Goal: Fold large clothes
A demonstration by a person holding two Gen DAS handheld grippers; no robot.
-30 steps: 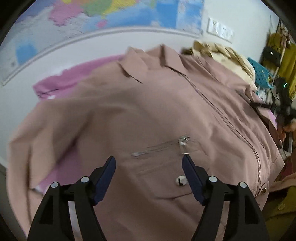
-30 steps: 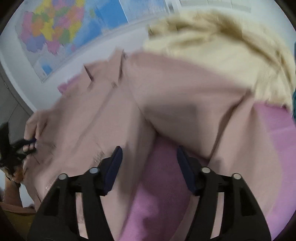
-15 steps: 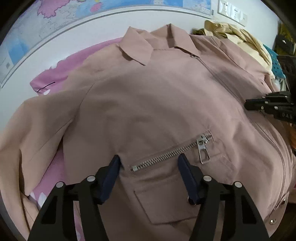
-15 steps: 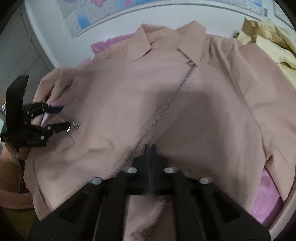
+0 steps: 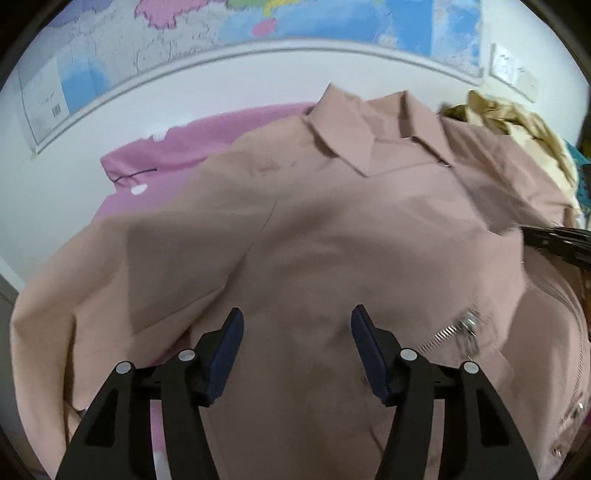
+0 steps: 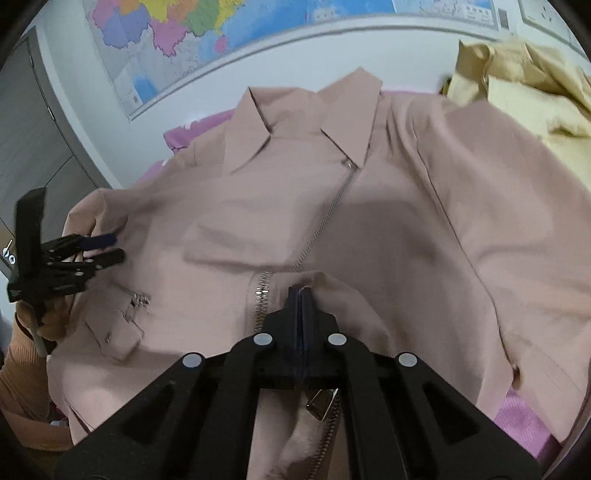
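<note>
1. Jacket (image 6: 388, 236), dusty pink, lies face up, collar toward the wall, across a pink sheet (image 5: 221, 136).
2. Your right gripper (image 6: 301, 295) is clamped on the front edge beside the zipper (image 6: 321, 225).
3. Your left gripper (image 5: 295, 332) hovers over the chest, jaws apart, holding nothing.
4. Cloth looks soft, floppy and likely light; take hems, seams or shoulders, not slick zipper teeth.

- Jacket (image 6: 388, 229), dusty pink, collared: one, on the pink sheet (image 5: 155, 166).
- Zippers on the jacket: two, a front zipper (image 6: 325, 218) and a pocket zipper (image 5: 450, 332).
- Yellow garment (image 6: 524, 85), heaped beside the jacket's shoulder: one.
- Wall map (image 6: 221, 33), above the jacket's collar: one.
- Grippers: two, left gripper (image 5: 295, 354) and right gripper (image 6: 300, 295).
</note>
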